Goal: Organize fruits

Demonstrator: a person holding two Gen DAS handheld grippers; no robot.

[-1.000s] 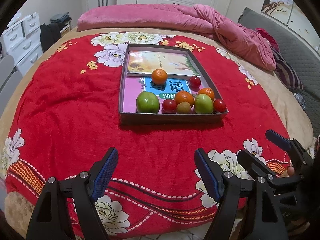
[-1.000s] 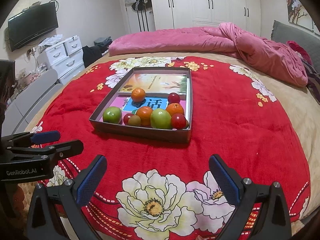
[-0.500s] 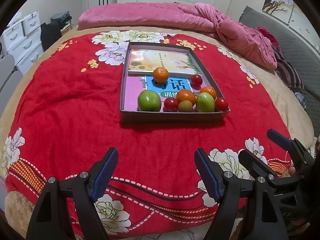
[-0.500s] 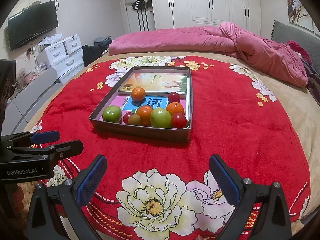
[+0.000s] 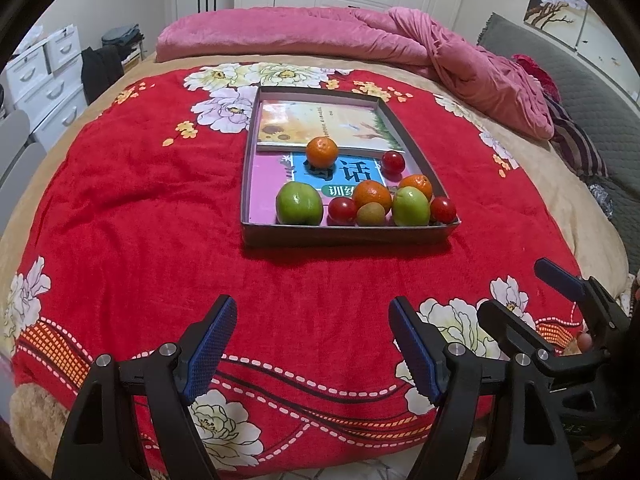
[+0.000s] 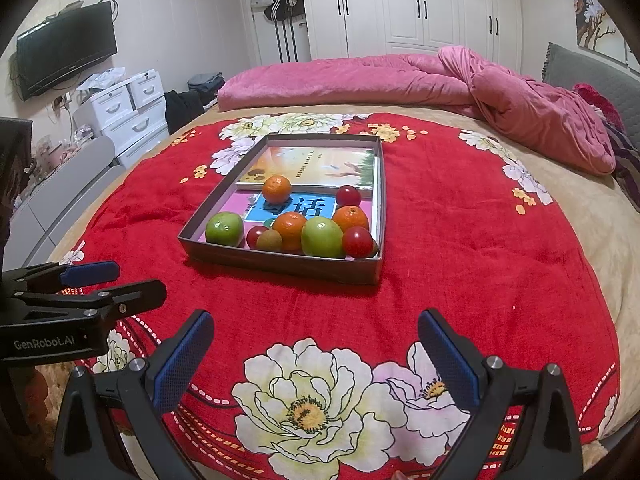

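A grey shallow box (image 5: 344, 234) (image 6: 280, 264) lies on the red flowered blanket and holds two books and several fruits. A green apple (image 5: 299, 203) (image 6: 224, 228) sits at its near left. A second green apple (image 5: 411, 207) (image 6: 322, 237), oranges (image 5: 372, 196) (image 6: 290, 225), red tomatoes (image 5: 342, 211) (image 6: 357, 242) and a kiwi (image 5: 371, 214) (image 6: 269, 240) crowd the near edge. One orange (image 5: 322, 151) (image 6: 277, 189) sits alone further back. My left gripper (image 5: 312, 344) and right gripper (image 6: 316, 358) are open and empty, hovering near the bed's front edge, well short of the box.
A pink duvet (image 5: 360, 40) is bunched along the far side and right of the bed. White drawers (image 6: 128, 108) and a wall TV (image 6: 68, 48) stand to the left. A grey sofa (image 5: 580, 92) lies to the right. Each gripper shows in the other's view.
Both grippers have drifted slightly towards the box; the box and fruits sit a little nearer in view. Nothing was grasped or moved.
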